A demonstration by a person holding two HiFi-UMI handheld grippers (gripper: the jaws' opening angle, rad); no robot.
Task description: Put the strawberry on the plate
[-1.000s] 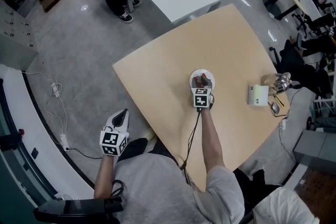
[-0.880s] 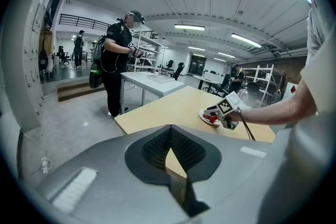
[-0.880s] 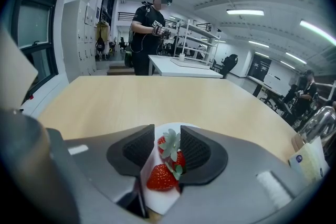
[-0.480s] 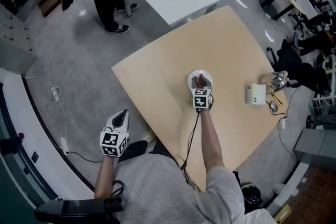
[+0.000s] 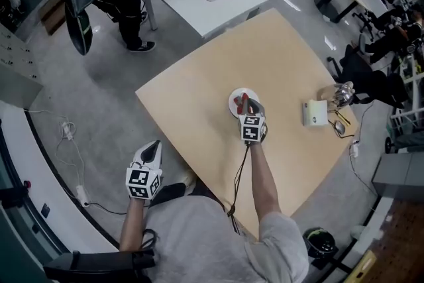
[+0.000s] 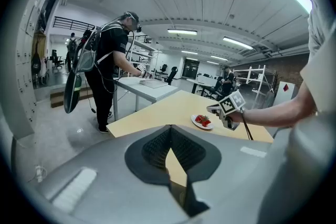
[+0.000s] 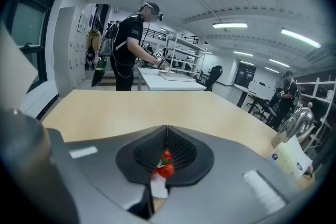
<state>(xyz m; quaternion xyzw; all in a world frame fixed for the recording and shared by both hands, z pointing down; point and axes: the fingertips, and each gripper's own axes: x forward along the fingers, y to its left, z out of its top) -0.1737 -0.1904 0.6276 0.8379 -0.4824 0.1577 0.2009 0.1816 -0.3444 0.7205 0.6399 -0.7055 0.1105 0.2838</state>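
Table (image 5: 291,63): the work surface; your left gripper (image 5: 154,144) hangs off its edge at seven o'clock, jaws together on nothing; your right gripper (image 7: 167,134) has just been closing its jaws, which now meet with nothing between them; plate (image 5: 234,105): at twelve o'clock of those tips; strawberry (image 6: 201,120): it lies on the plate, free of the pads; you may judge the placing done, with only withdrawal left.

Table (image 5: 192,83): pale wood-look top, smooth, matt. Plate (image 5: 233,103): white, glossy, ceramic-like. Strawberry (image 7: 166,168): red, shiny skin. Right gripper (image 7: 167,127) and left gripper (image 6: 170,128): matt grey plastic shells, black ribbed pads (image 7: 181,150). Floor (image 5: 99,96): grey, polished, reflective. Shirt (image 5: 199,242): grey cloth. Vessel (image 5: 343,95): shiny metal.
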